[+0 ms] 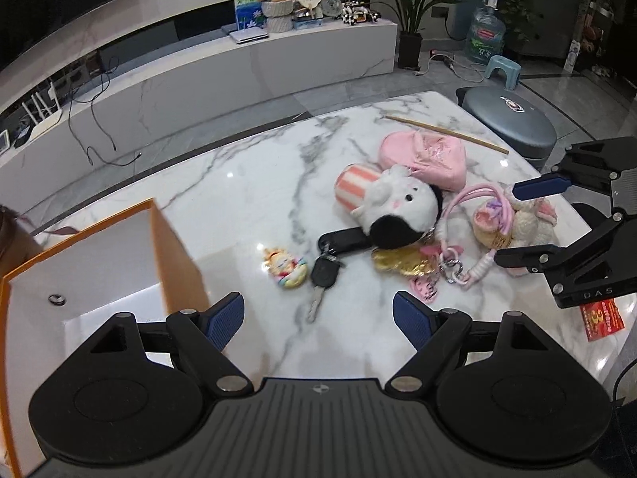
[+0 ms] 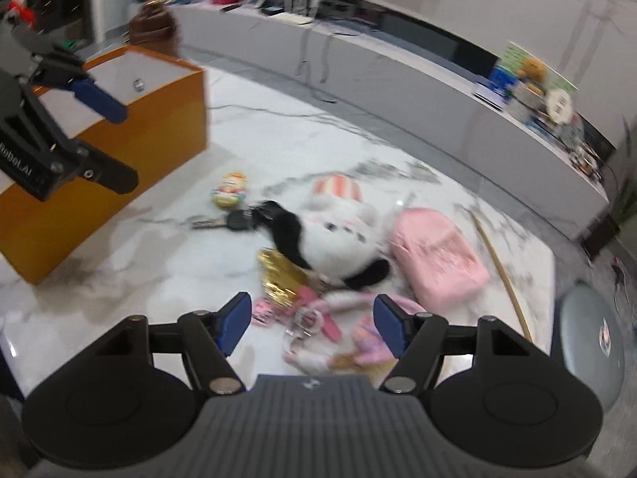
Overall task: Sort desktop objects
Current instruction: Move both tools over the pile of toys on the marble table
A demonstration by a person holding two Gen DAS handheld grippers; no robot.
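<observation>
On the marble table lies a heap: a black-and-white plush, a pink pouch, a gold trinket, a car key, a small colourful charm and a pink-corded bunny keychain. My left gripper hovers open over the key, holding nothing. At the right of the left wrist view, my right gripper stands open with the bunny keychain between its fingers, untouched. In the right wrist view that gripper is above the keychain, and the left gripper hangs by the orange box.
The open orange box stands at the table's left with a small ring inside. A wooden stick lies behind the pouch. A red paper slip sits near the right edge. A grey stool stands beyond the table.
</observation>
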